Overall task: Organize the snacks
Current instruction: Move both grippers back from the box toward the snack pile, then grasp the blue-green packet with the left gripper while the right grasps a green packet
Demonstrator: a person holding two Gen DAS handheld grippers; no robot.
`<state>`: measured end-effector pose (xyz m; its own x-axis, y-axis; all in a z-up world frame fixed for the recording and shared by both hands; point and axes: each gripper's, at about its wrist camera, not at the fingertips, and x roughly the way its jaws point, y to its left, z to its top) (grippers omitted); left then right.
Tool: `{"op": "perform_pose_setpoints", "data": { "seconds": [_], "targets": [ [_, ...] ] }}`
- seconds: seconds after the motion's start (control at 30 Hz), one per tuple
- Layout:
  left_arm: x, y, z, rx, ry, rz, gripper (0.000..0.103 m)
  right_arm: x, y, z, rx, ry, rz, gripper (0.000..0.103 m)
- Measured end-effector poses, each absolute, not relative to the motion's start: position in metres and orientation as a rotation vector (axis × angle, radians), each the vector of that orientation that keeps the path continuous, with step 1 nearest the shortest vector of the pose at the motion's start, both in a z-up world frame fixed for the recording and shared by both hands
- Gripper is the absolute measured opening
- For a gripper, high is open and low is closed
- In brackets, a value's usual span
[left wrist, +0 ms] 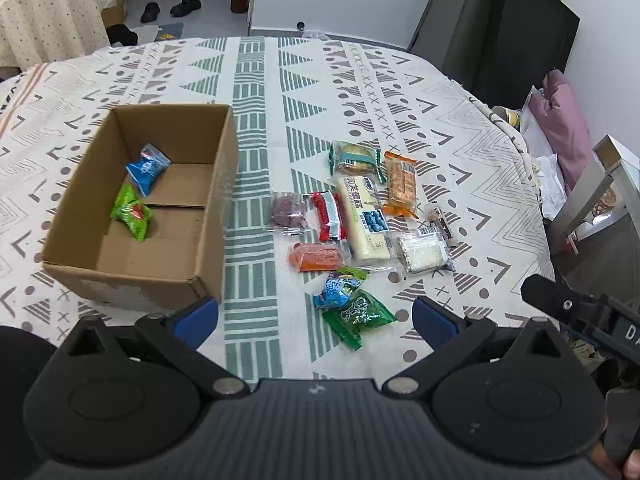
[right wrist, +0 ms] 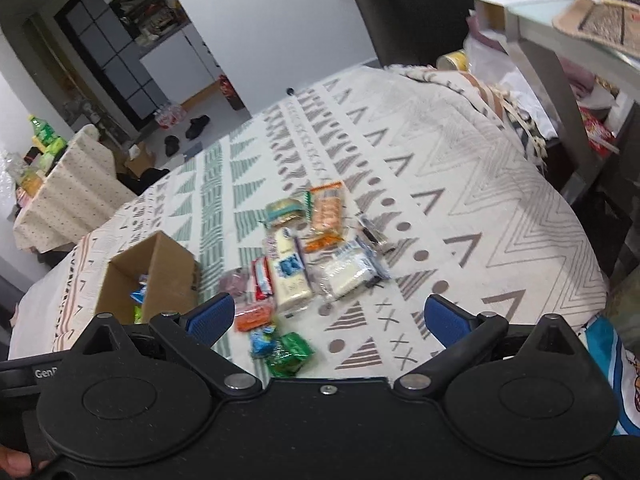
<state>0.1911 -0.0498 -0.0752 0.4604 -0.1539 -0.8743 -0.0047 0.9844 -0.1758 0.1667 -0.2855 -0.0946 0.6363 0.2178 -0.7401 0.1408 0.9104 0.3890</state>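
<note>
Both the left gripper [left wrist: 316, 322] and right gripper [right wrist: 330, 316] hover spread wide and empty just short of the snacks [left wrist: 362, 216] scattered right of the box [left wrist: 218, 184], which already holds two packets [left wrist: 138, 190], apparently poised for another pick.

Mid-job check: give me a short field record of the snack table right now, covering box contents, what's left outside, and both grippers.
box: open cardboard box on the patterned tablecloth
in box: blue packet; green packet
outside box: about ten packets to its right, including long blueberry cake bar, orange wafer pack, dark green packet
nearest to grippers: dark green packet and small blue packet
left gripper: open, holding nothing
right gripper: open, holding nothing
right view: blurred
</note>
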Motion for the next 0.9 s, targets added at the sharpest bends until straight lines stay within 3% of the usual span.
{"op": "perform_pose_setpoints", "data": {
  "seconds": [0.2,0.37,0.7,0.9],
  "targets": [
    [0.206,-0.058,-0.092,-0.173,1.116,-0.109,0.101,0.174,-0.299,-0.114,0.469,0.922,0.036,0.101],
    [0.216,-0.062,-0.109,-0.188,1.14,-0.113,0.098,0.181,-0.304,-0.132,0.524,0.95,0.069,0.093],
    [0.234,-0.062,-0.15,-0.253,1.212,-0.112,0.069,0.201,-0.294,-0.162,0.592,1.018,0.146,0.076],
    [0.245,-0.063,-0.167,-0.258,1.229,-0.128,0.064,0.209,-0.285,-0.19,0.69,1.119,0.171,0.063]
  ]
}}
